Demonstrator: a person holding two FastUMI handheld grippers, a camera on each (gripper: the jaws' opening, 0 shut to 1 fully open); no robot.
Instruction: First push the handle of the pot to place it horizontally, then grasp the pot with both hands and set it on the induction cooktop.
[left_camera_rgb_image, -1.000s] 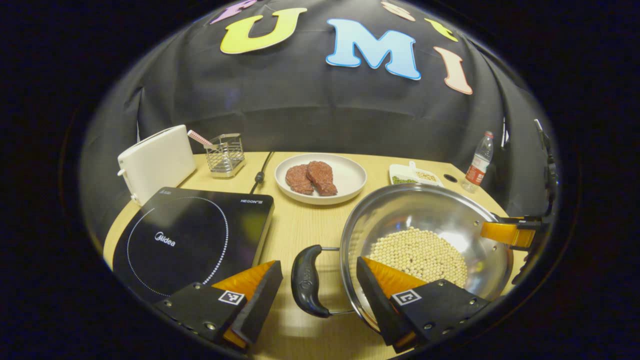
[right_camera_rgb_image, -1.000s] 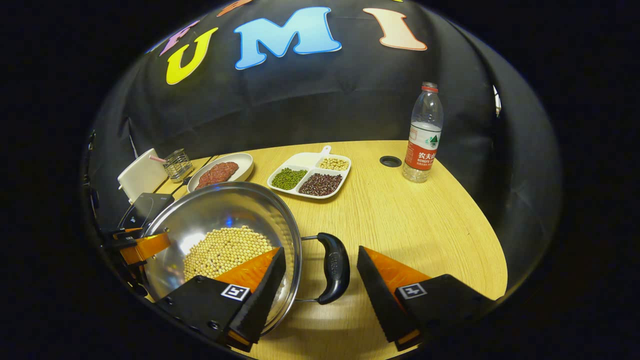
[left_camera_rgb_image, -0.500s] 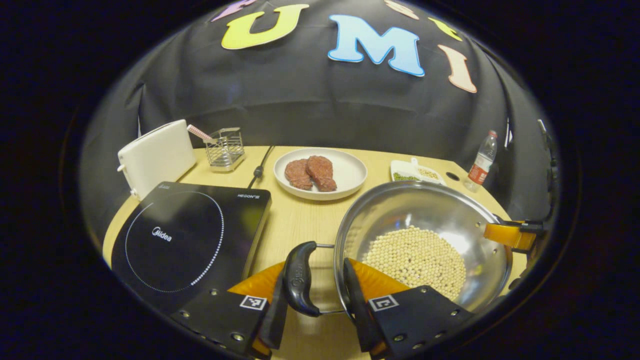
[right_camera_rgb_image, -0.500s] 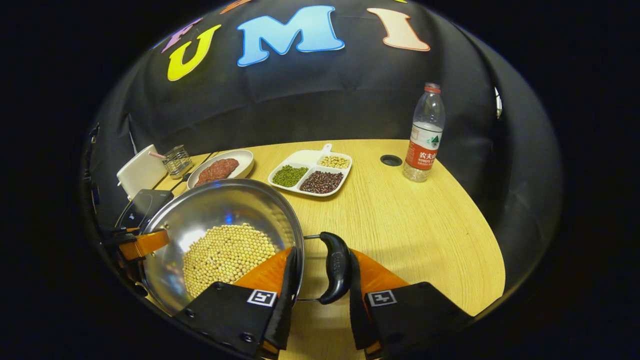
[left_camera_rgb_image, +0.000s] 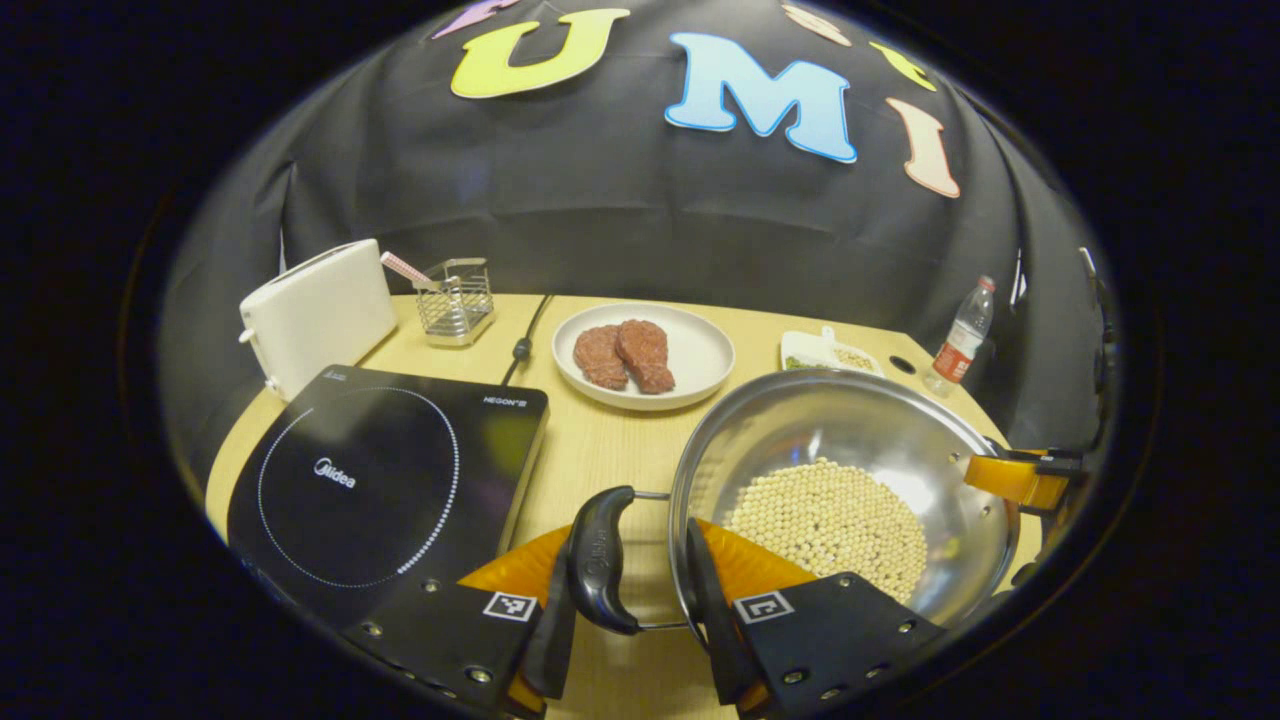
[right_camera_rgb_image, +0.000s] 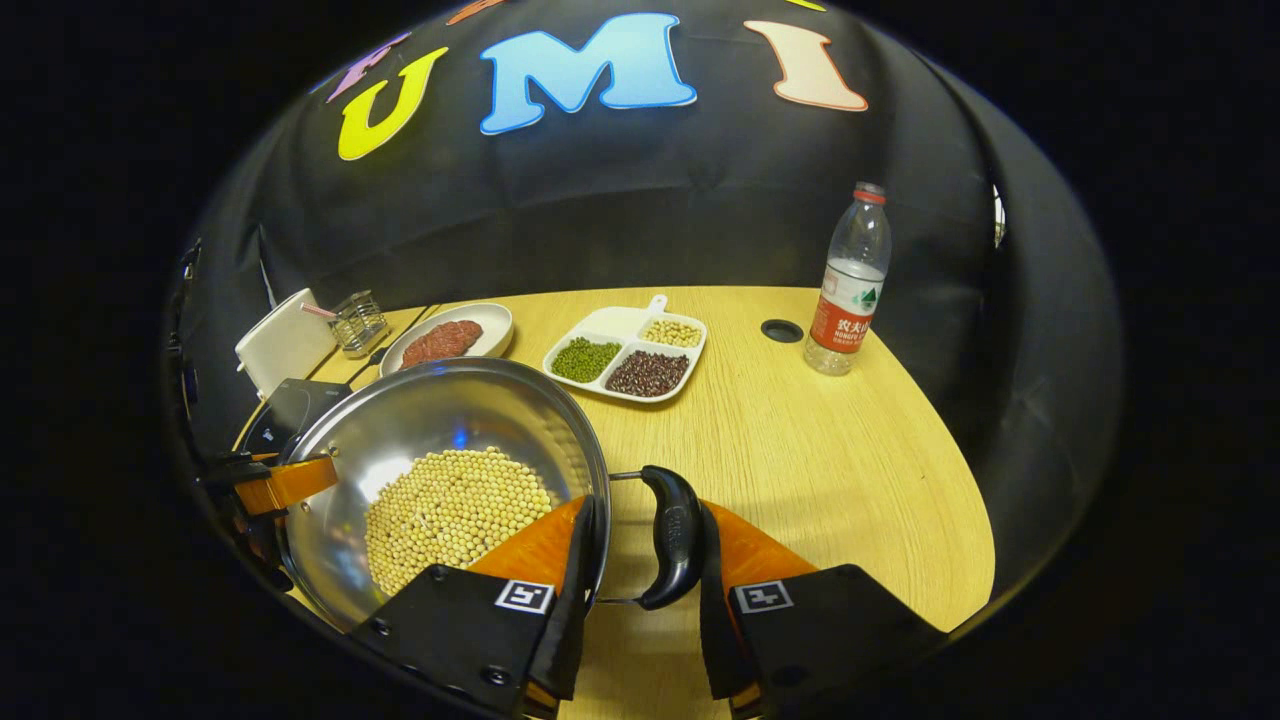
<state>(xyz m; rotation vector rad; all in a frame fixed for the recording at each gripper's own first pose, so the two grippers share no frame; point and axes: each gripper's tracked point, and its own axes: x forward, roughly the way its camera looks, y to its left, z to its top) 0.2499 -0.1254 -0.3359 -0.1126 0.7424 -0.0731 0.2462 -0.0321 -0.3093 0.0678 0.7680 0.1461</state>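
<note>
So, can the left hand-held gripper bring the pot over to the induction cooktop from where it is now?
Probably yes. The left hand-held gripper is closed around the pot's near handle, and the induction cooktop lies right beside it with only bare table between them.

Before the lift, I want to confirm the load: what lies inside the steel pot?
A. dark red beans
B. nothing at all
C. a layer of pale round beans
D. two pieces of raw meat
C: the pot holds a layer of pale round beans across its bottom, also seen in the right gripper view.
</note>
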